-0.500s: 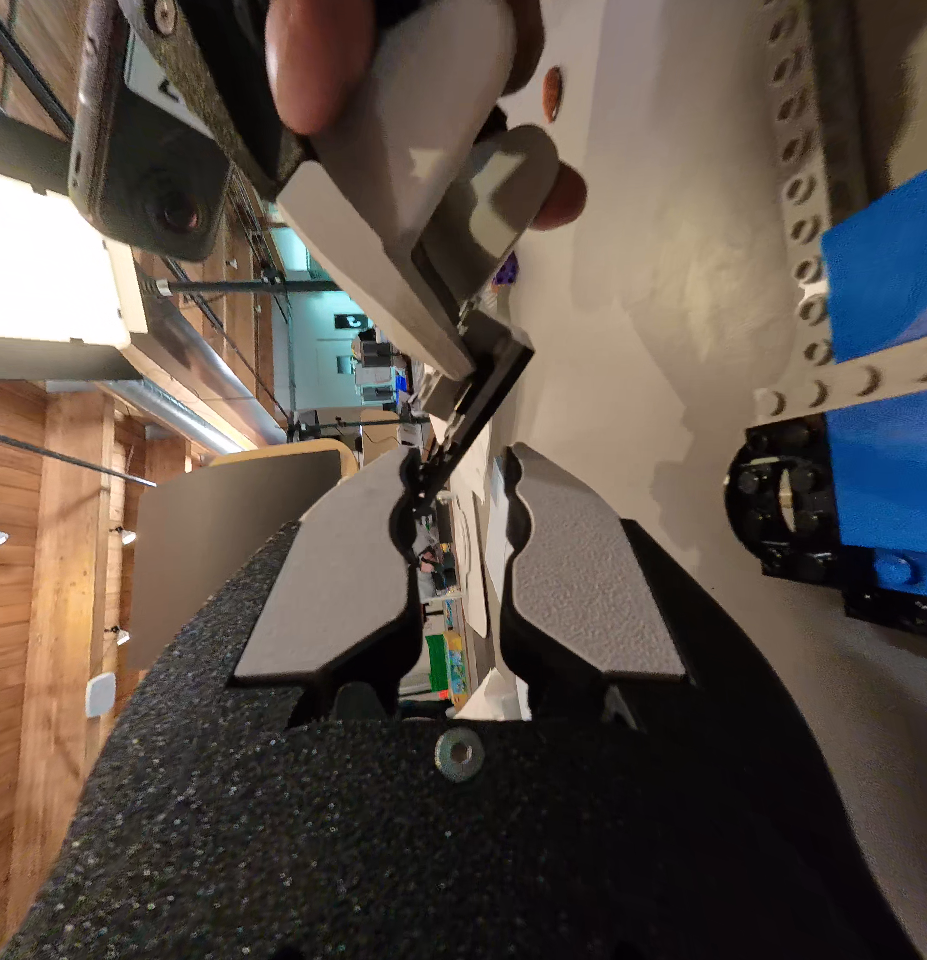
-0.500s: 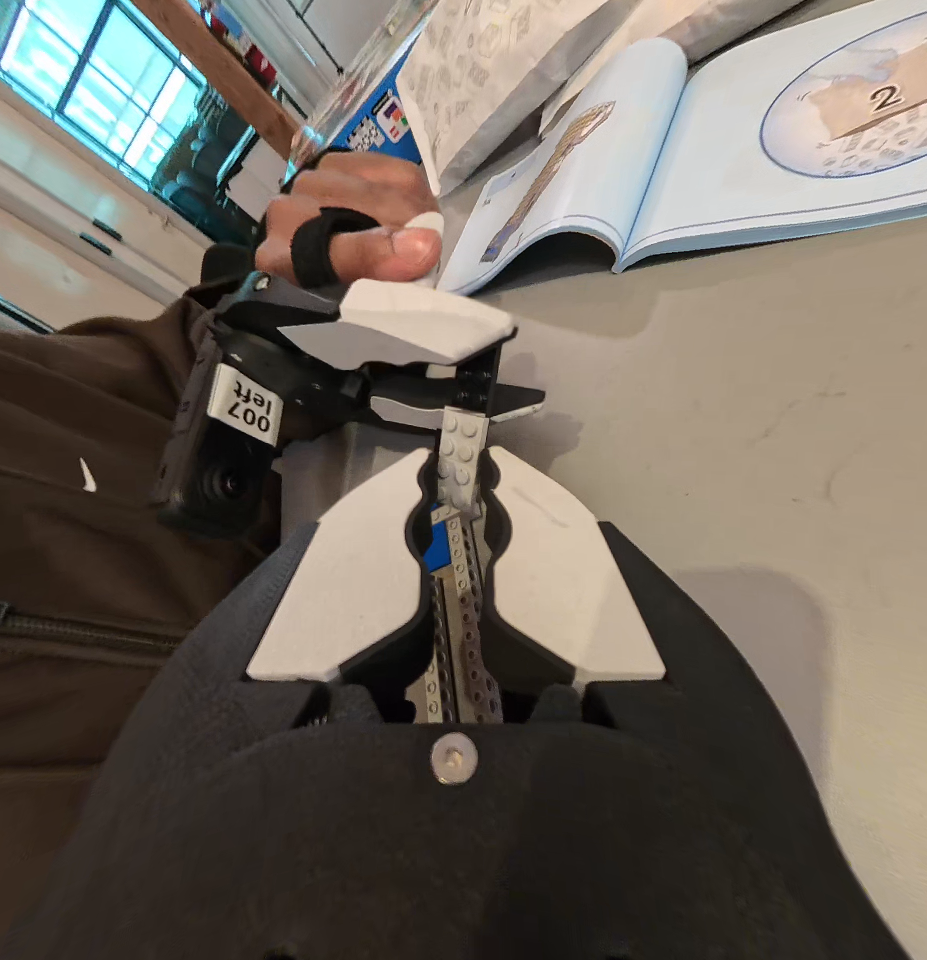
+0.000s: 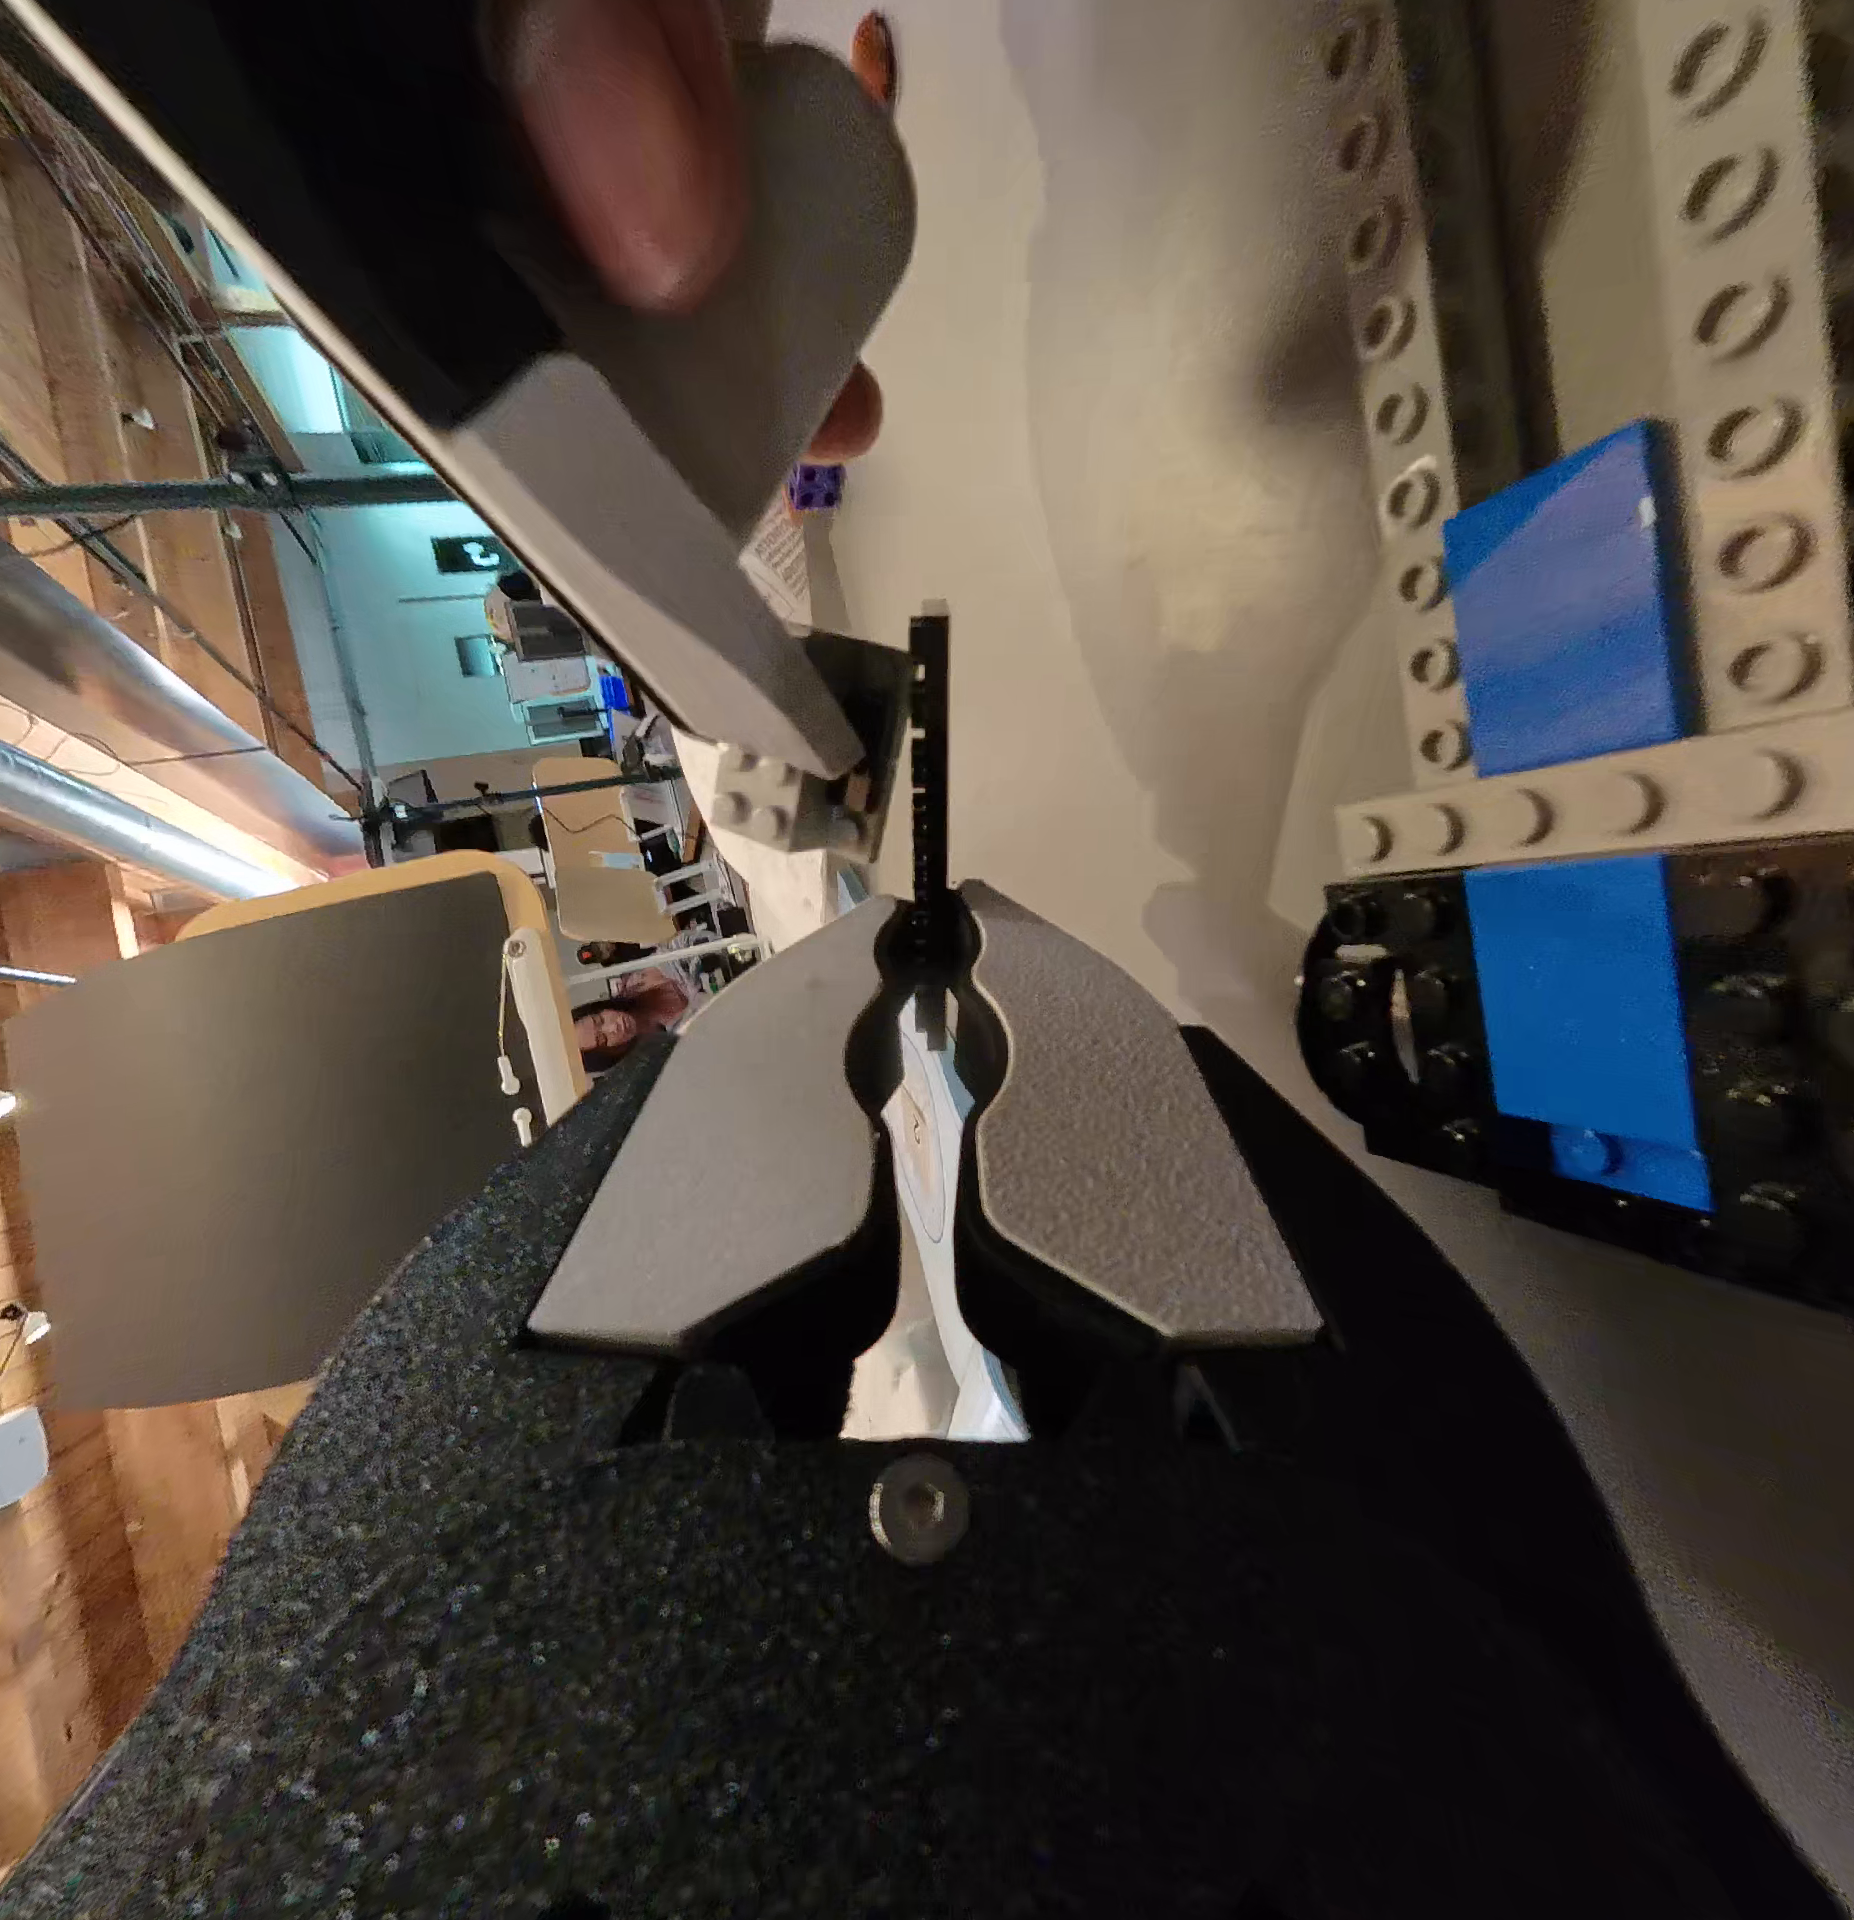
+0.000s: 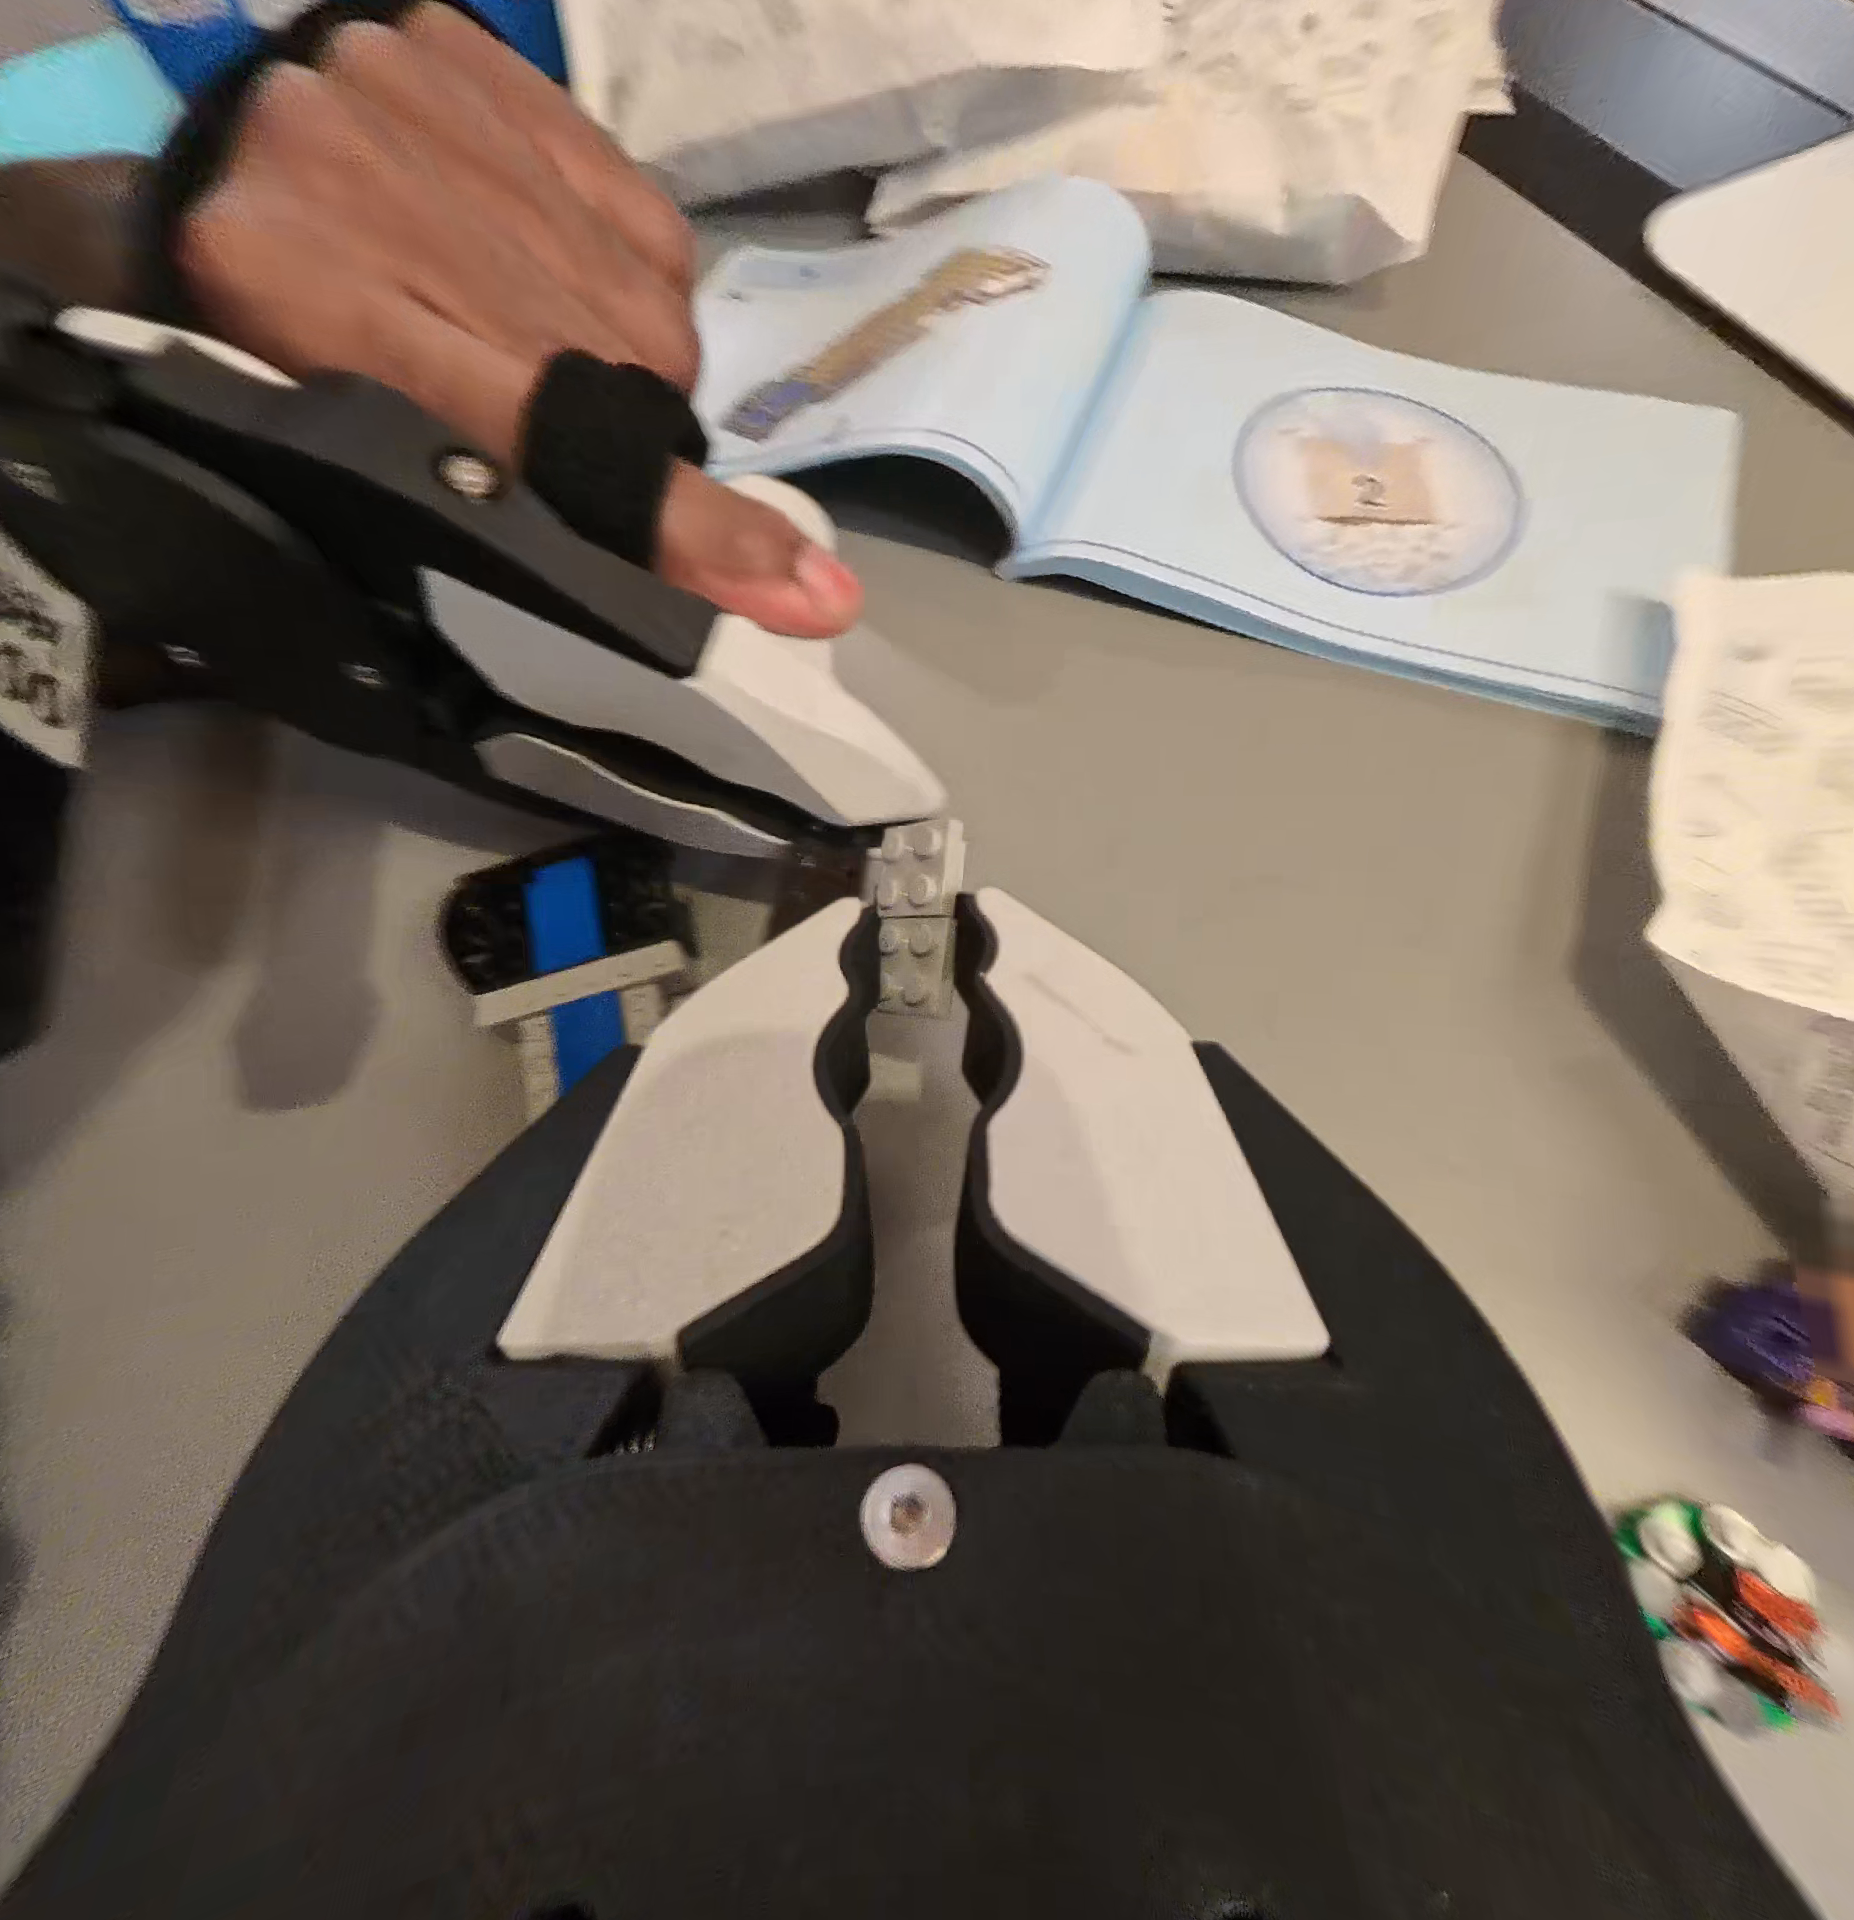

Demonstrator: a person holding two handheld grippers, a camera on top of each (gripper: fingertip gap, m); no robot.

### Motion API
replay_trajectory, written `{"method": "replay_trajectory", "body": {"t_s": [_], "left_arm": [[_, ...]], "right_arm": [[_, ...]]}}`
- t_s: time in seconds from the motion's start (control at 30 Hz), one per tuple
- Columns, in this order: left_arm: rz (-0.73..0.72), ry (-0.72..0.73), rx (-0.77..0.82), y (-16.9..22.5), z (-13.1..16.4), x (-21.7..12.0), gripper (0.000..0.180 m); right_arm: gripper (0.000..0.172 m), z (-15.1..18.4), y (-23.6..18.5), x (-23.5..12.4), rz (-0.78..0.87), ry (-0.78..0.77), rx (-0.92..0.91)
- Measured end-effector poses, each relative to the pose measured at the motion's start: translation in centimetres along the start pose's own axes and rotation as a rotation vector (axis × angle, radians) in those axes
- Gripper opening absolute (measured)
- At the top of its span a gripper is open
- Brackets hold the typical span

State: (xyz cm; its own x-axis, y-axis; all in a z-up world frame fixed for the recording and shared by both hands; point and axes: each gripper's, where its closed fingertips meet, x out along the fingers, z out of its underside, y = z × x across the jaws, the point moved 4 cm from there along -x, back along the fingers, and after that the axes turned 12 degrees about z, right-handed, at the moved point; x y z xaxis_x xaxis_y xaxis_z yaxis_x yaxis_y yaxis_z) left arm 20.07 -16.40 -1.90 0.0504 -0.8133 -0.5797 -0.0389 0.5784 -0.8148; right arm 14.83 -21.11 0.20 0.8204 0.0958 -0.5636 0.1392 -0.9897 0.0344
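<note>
Pinching a thin black studded plate [image 3: 928, 769] edge-on, the left claw [image 3: 928, 920] has both pads pressed on the plate's lower end; the plate's long axis runs straight up the frame, out past the fingertips. The right claw [image 4: 918, 914] grips a stack of light grey bricks [image 4: 915, 914], its pads pressed on the lower brick, the upper brick sticking out beyond the tips, long axis pointing up-frame. In the right wrist view the left claw enters from the left, its tips just beside the upper grey brick; contact cannot be told. A blue, grey and black brick assembly [image 4: 570, 935] lies on the counter [image 4: 1266, 935] at left centre, nearer the left claw. Upper frame: open instruction booklet [image 4: 1318, 468], crumpled white paper bags [image 4: 1006, 104]. Lower right: small loose coloured pieces [image 4: 1723, 1621]. No containers with visible contents.
</note>
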Motion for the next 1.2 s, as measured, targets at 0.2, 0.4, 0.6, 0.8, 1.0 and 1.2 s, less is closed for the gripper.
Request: {"method": "replay_trajectory", "body": {"t_s": [0.2,0.4,0.6,0.8,1.0,1.2], "left_arm": [[0.109,-0.082,-0.079,1.1,1.6,1.4,0.004],[0.144,-0.085,-0.087,1.9,2.5,2.4,0.006],[0.204,0.031,-0.206,1.6,2.2,1.8,0.021],[0.35,0.215,-0.436,1.3,2.7,0.1,0.045],[0.353,0.516,-0.611,-0.7,0.5,-1.7,0.031],[0.47,0.681,-0.751,-1.0,-1.3,-2.2,0.014]], "right_arm": [[0.014,0.3,0.2,-0.1,-0.061,0.009,0.098],[0.014,1.2,0.6,0.0,-0.082,0.001,0.118],[0.014,1.7,0.7,0.2,-0.082,-0.005,0.098],[0.014,2.0,0.5,0.3,-0.098,-0.021,0.066],[0.014,1.7,-0.7,0.5,-0.075,-0.01,-0.061],[0.014,1.4,-2.6,0.6,-0.044,0.023,-0.239]]}}
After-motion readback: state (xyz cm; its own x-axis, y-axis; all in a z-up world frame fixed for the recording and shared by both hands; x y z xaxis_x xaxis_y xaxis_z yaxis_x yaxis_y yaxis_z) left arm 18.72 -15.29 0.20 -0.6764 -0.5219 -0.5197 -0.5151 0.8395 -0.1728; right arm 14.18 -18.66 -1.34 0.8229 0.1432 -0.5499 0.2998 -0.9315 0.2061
